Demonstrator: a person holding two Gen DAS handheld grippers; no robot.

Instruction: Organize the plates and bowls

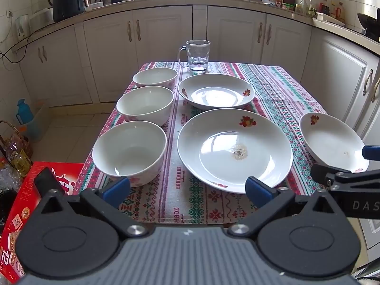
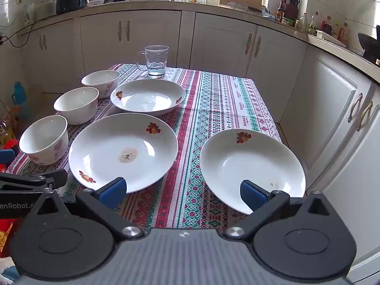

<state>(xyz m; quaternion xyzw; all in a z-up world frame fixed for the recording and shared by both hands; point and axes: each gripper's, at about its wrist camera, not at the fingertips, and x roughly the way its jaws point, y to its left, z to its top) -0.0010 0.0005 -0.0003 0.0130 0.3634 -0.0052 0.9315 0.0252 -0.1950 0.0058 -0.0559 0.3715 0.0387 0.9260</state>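
Both claws are hovering wide open at the near edge of the counter, gripping nothing. The left claw (image 1: 187,188) is gaping between the nearest white ceramic bowl (image 1: 129,152) at ten o'clock and the large white floral-print plate (image 1: 235,149) at one o'clock. The right claw (image 2: 182,193) is sitting with its right finger overlapping the near rim of the smaller white floral plate (image 2: 251,166); actual contact is hard to judge. Two more white bowls (image 1: 145,104) (image 1: 154,77) are lining up toward twelve, beside a third floral plate (image 1: 216,91). The clear glass mug (image 1: 197,55) is standing at the far edge of the patterned tablecloth (image 1: 280,90).
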